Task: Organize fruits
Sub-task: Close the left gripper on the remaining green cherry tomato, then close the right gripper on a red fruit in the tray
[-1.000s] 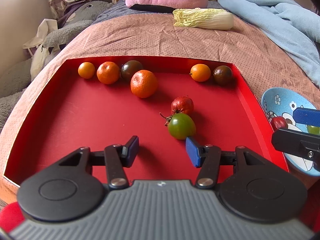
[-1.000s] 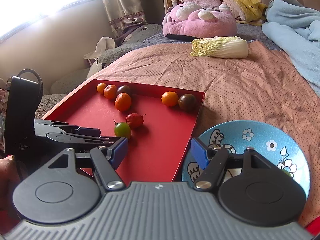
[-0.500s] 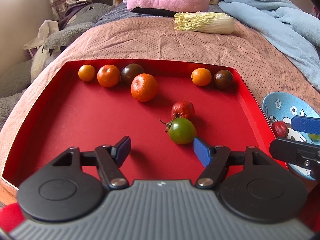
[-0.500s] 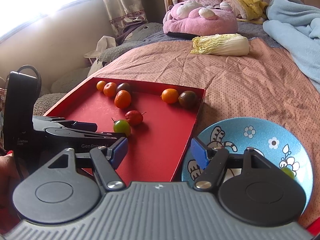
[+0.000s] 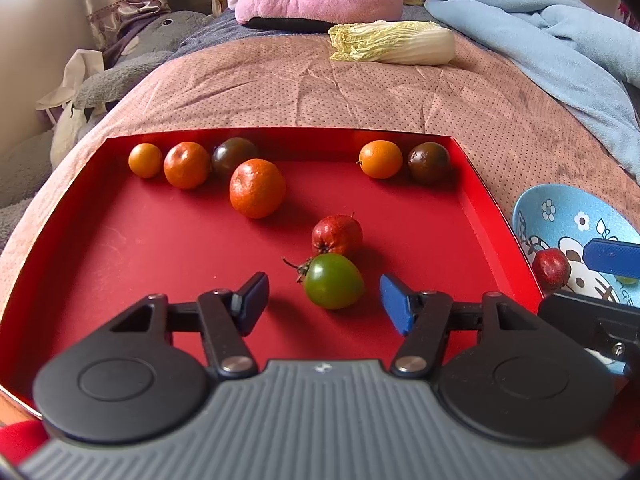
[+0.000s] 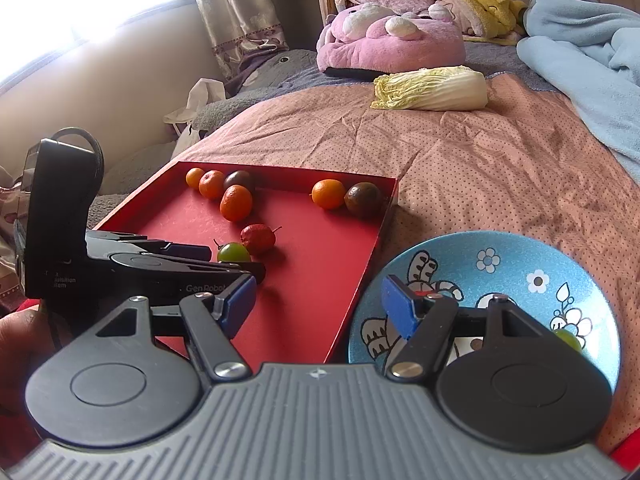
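Over the red tray point(image 5: 120, 240) on the bed, the left gripper point(image 5: 320, 304) has just been narrowing, fingers spread around the green tomato point(image 5: 333, 280), seemingly not touching. The right gripper point(image 6: 316, 300) hovers spread, empty, at the blue bowl point(image 6: 520, 264).

red tray point(image 5: 100, 216), green tomato point(image 5: 333, 286)

A cabbage point(image 5: 394, 42) lies on the dotted pink bedspread point(image 5: 280, 92), with a pink plush point(image 6: 390, 40) and a blue blanket point(image 5: 552, 40) behind it, a grey plush point(image 5: 132, 64) and a curtain point(image 6: 236, 4) at left.
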Tool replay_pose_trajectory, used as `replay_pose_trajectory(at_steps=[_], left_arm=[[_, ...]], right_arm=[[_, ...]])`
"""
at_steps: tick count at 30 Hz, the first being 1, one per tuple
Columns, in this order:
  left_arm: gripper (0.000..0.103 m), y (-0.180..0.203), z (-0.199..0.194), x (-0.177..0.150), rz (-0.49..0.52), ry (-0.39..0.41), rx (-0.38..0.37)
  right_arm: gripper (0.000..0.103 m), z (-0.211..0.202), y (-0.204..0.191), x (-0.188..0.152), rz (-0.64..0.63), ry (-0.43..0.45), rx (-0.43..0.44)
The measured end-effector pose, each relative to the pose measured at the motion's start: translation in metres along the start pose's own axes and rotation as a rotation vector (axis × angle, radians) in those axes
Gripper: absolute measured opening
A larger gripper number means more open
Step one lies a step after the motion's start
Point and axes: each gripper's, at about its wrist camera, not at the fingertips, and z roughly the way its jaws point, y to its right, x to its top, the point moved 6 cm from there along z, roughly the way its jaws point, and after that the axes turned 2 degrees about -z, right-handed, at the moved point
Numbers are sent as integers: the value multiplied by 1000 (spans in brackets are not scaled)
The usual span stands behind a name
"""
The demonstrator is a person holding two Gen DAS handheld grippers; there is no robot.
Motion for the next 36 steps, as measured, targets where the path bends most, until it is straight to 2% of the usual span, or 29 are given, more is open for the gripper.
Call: replay_pose_trajectory(at_steps=[5, 7, 9, 18, 24, 27, 36], left_arm=[[50, 0, 2, 1, 4, -1, 11], [49, -1, 3, 2, -1, -1, 9], [38, -1, 3, 2, -2, 0, 16], [37, -12, 0, 1, -27, 4, 42], [37, -28, -7, -4, -40, -2, 58], [37, -35, -11, -6, -45, -3, 61], [37, -53, -18, -11, -68, 5, 61]], right_arm=[[74, 1, -1, 1, -5, -2, 1], [74, 2, -3, 2, -10, -3, 3], [74, 4, -5, 2, -16, -5, 4], [73, 14, -12, 6, -44, -20, 21], [56, 32, -23, 11, -63, -48, 48], [51, 45, -32, 17, -76, -59, 64], [51, 99, -55, 28, -118, -126, 64]])
